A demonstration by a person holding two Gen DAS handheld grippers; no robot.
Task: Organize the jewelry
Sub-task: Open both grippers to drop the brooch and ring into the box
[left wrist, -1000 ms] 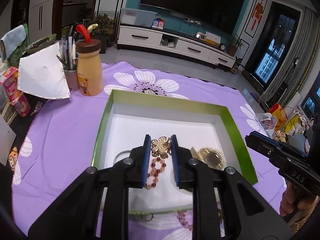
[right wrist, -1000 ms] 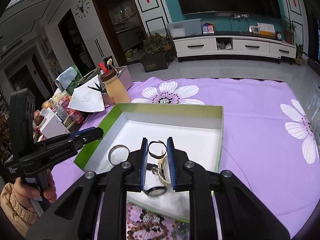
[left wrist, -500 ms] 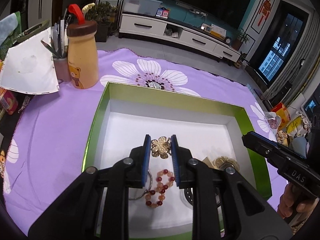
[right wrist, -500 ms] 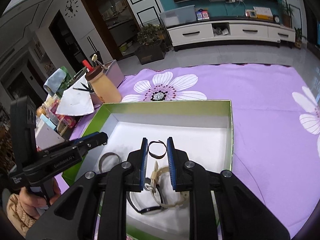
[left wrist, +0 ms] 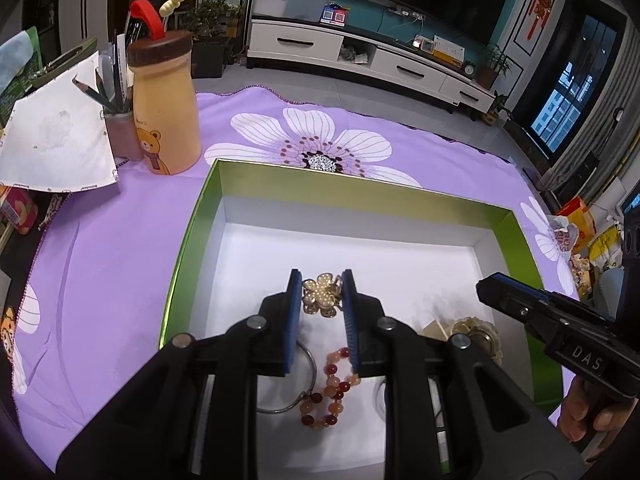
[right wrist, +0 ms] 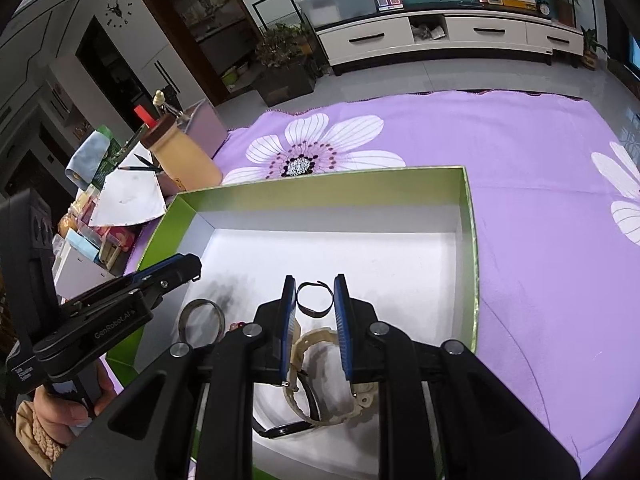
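Note:
My left gripper (left wrist: 321,283) is shut on a gold flower brooch (left wrist: 320,300), held over the white floor of a green-rimmed box (left wrist: 191,248). Below it in the box lie a red and orange bead bracelet (left wrist: 330,394), a silver bangle (left wrist: 298,388) and a gold piece (left wrist: 478,332). My right gripper (right wrist: 314,285) is shut on a thin dark loop bracelet (right wrist: 316,312) above the same box (right wrist: 320,184). Under it lie a beige watch (right wrist: 320,376), a black watch (right wrist: 280,431) and the silver bangle (right wrist: 201,322). Each gripper shows in the other's view, side by side.
A purple flowered cloth (left wrist: 100,260) covers the table. At its far left stand a bear bottle (left wrist: 166,108), a pencil cup (left wrist: 122,136) and a white paper sheet (left wrist: 56,148). Packets (left wrist: 580,232) crowd the right edge. A hand (right wrist: 64,412) grips the left tool.
Both grippers have moved forward and down over the box, each keeping its piece. The jewelry on the box floor now sits lower in both views.

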